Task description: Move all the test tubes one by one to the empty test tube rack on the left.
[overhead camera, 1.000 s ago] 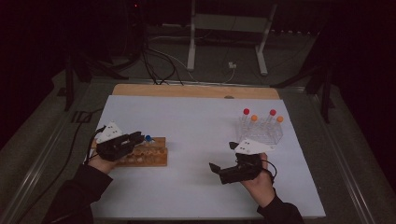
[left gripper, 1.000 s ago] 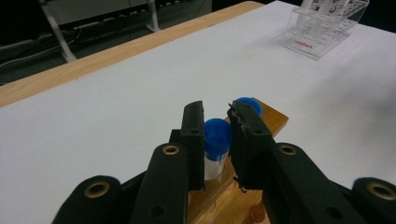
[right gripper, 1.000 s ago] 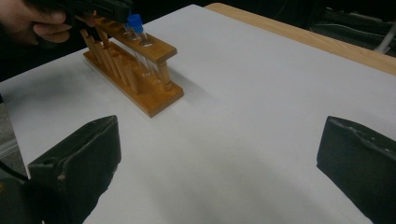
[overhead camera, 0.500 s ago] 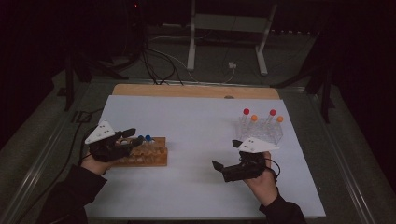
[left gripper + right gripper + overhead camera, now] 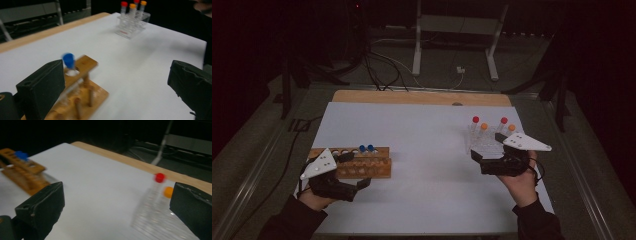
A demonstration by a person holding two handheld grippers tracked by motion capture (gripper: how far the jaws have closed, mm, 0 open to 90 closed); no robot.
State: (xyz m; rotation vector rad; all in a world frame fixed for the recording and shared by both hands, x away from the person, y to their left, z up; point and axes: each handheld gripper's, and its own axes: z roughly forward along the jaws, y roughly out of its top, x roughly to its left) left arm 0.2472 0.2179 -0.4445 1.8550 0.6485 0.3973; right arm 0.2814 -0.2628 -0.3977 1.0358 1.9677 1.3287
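Black jaws are held wide apart and empty on both grippers. The left gripper (image 5: 343,186) is kept just before the wooden rack (image 5: 362,165), whose two blue-capped tubes (image 5: 366,148) stand seated. Farther off, the right gripper (image 5: 488,161) is poised beside the clear rack (image 5: 482,142) of red- and orange-capped tubes, seemingly for a pick, on the white surface (image 5: 427,150).

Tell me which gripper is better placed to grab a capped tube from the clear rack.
Right. The right gripper is open beside the clear rack with its red- and orange-capped tubes. The left gripper sits across the table by the wooden rack.
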